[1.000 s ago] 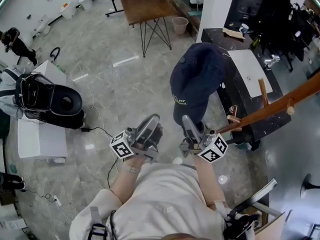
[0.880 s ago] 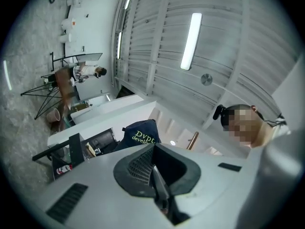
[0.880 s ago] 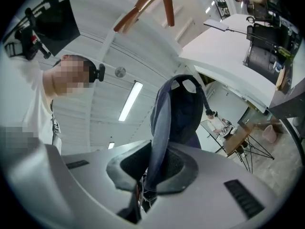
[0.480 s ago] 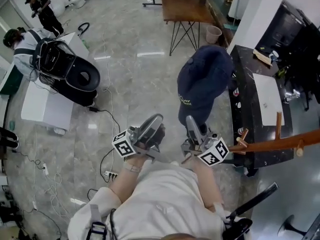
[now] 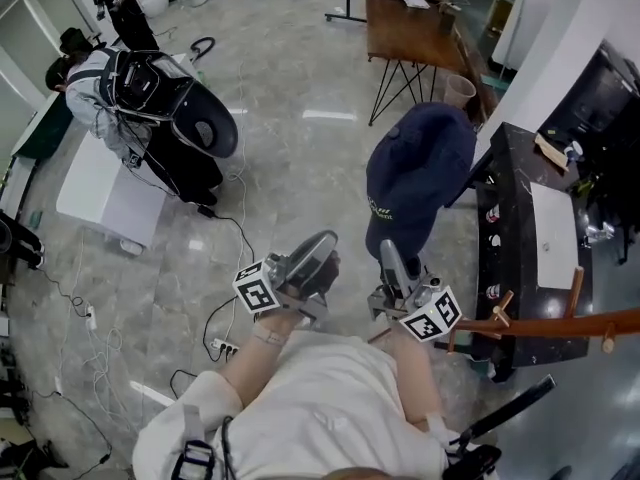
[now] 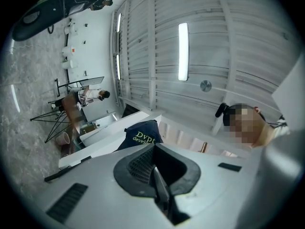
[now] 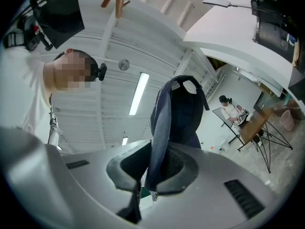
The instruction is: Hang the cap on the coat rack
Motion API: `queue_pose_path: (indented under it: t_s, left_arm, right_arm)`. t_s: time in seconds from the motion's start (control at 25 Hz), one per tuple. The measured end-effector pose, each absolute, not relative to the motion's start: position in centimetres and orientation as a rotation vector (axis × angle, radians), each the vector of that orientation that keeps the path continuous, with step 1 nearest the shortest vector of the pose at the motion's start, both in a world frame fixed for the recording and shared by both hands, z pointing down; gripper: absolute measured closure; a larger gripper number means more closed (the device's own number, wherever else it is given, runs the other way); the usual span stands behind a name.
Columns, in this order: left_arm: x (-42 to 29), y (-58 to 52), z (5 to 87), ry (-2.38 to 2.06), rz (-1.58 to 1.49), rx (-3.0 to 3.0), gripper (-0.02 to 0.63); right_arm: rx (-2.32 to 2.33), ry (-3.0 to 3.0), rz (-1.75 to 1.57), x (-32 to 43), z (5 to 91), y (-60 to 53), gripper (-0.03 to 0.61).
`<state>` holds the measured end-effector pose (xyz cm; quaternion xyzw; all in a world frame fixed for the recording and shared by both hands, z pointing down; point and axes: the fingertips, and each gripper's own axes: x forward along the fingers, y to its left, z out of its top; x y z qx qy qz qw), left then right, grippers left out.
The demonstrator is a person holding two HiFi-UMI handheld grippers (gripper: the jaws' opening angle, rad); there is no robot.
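**Cap aloft in the right tongs, apart from the rack**

In the head view the navy cap (image 5: 418, 183) stands at 1 o'clock. Its lower edge is pinched in the right gripper (image 5: 392, 266), whose jaws are narrow on the fabric. The left gripper (image 5: 305, 263) at 6 o'clock has its jaws together on nothing.

The coat rack (image 5: 560, 325), a wooden arm with pegs, lies at 4 o'clock, well apart from the cap. A black counter (image 5: 520, 228) stands at 3 o'clock, between cap and rack. A wooden table (image 5: 410, 28) and a waste bin (image 5: 460, 90) are at 1 o'clock, and a bent-over person with a backpack (image 5: 140, 78) is at 10.

The picture's edge cuts off the rack's post. I cannot tell whether the pinched part is the brim.
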<state>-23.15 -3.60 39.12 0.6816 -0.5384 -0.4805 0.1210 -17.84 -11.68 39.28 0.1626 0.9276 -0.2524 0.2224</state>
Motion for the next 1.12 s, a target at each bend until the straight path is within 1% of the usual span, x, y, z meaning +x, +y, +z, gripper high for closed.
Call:
queue_pose_path:
  t_s: [0.28, 0.56, 0.72, 1.12]
  left_arm:
    - [-25.4, -2.9, 37.5, -1.593, -1.412, 1.991, 0.606]
    - [-25.0, -3.0, 34.2, -1.567, -1.406, 2.072, 0.606]
    - [-24.9, -4.6, 31.0, -1.500, -1.397, 2.149, 0.606]
    - [-20.3, -10.2, 26.1, -1.203, -1.310, 2.366, 0.606]
  right_arm:
    - [0.461, 2.559, -0.671, -19.9, 38.0, -9.8, 0.537]
    - [0.430, 2.530, -0.600, -19.0, 35.2, -9.3, 0.537]
    - [0.382, 2.511, -0.545, -18.6, 32.4, -10.1, 0.537]
    - [0.163, 2.493, -0.299, -14.6, 28.2, -12.2, 0.537]
